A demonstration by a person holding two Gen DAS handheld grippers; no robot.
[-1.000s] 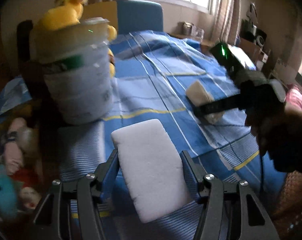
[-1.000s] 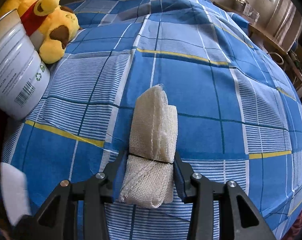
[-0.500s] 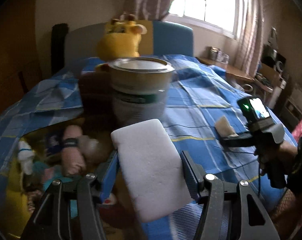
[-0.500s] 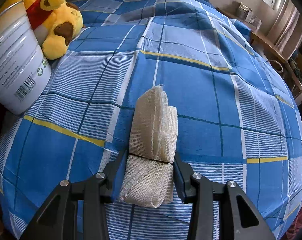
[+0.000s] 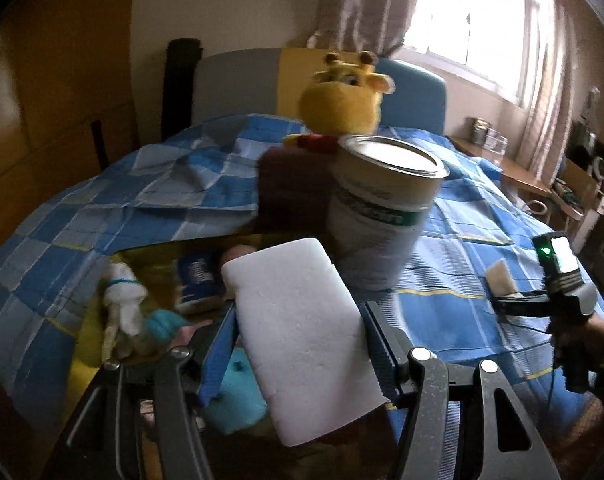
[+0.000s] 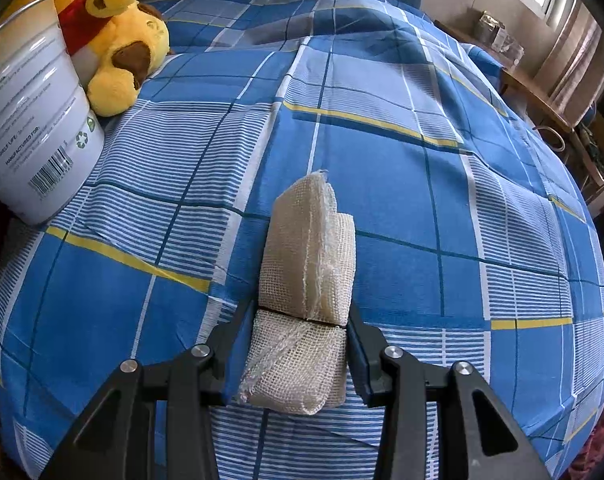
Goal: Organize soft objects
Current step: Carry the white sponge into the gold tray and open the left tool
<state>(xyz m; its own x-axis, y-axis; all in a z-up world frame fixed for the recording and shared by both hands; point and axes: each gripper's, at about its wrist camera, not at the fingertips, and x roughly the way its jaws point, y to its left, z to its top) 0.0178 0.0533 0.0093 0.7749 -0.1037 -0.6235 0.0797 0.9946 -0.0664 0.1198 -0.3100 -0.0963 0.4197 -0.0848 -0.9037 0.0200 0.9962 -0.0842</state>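
Observation:
My left gripper [image 5: 299,316] is shut on a white foam sponge [image 5: 302,332] and holds it above an open container of soft toys [image 5: 149,320] at the bed's left side. My right gripper [image 6: 302,312] is shut on a folded cream gauze cloth [image 6: 308,264] and holds it just above the blue checked bedspread [image 6: 442,200]. The right gripper with its cloth also shows at the right of the left wrist view [image 5: 542,300].
A large white tin can [image 5: 378,208] stands on the bed next to a yellow plush toy [image 5: 342,100]; both also show in the right wrist view, the can [image 6: 33,132] and the plush [image 6: 117,40]. A desk with clutter [image 5: 542,168] stands at the right under the window.
My left gripper has swung left with the sponge, from over the bedspread to over the toy container. My right gripper has hardly moved, still holding the gauze cloth.

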